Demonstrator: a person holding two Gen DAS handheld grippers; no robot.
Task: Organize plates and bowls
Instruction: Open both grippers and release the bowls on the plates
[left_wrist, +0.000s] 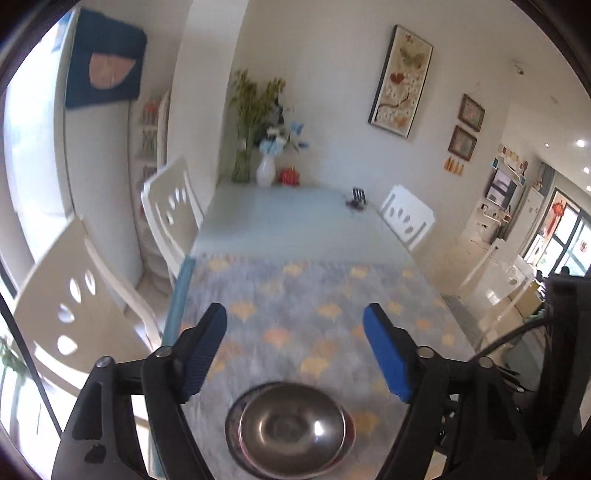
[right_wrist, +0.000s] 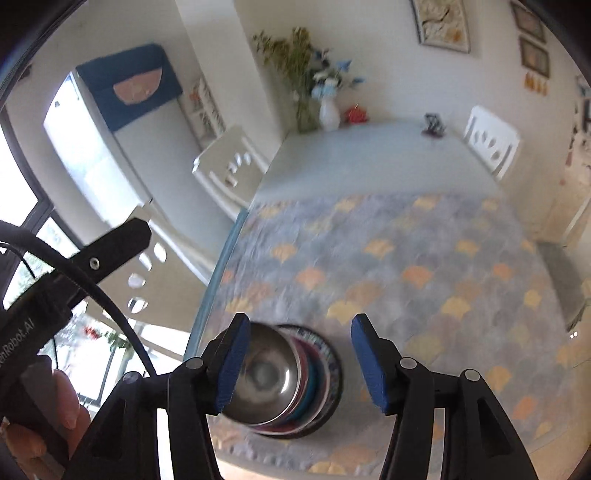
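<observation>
While both of my claws hang above the patterned tablecloth (left_wrist: 295, 317), the steel bowl (left_wrist: 290, 428) sits nested on top of a stack of plates (right_wrist: 325, 369) at the near edge of the table, close to its left side. My left gripper (left_wrist: 295, 354) stands wide apart with nothing between its blue pads, and the bowl lies below and nearer than its fingertips, almost centred between them. My right gripper (right_wrist: 301, 363) is parted about halfway and also empty; from its camera the stack lies low and left of centre, the left pad crossing in front of the bowl's rim without, as far as I can judge, touching it. No long axis matters here, since bowl and plates are round. The left claw looks the better lined up, the right sits a little off to the stack's right. No other dish shows on the cloth, so the piling looks to me near done. Blur softens the plates' edges.
</observation>
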